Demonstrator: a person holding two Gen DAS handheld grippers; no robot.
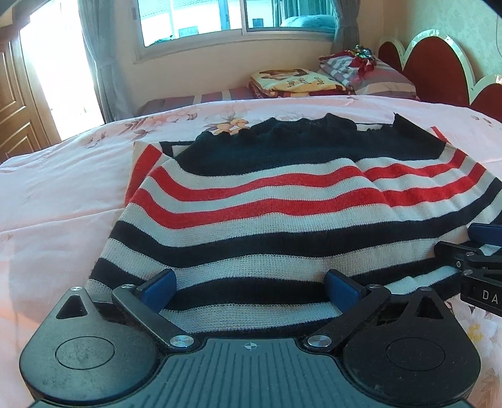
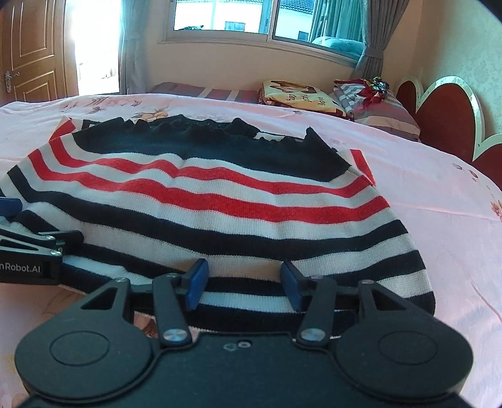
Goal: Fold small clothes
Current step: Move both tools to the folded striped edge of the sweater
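The striped knit sweater (image 1: 282, 201) lies flat on the pink floral bedspread (image 1: 62, 194), stripes running crosswise, its dark ragged-looking edge far from both tools. The left gripper (image 1: 251, 284) stands spread wide over the near hem, gripping nothing. The right gripper (image 2: 244, 285) is half open over the same hem, pads apart. Only the right wrist view shows the door handle (image 2: 11, 75).

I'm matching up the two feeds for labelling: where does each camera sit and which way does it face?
Left wrist: on the left gripper, facing across the striped sweater to the window; own jaws wide, right gripper at right edge.
Right wrist: on the right gripper, same heading; own jaws apart, left gripper at left edge.
Shared: sweater, pink bedspread, window.
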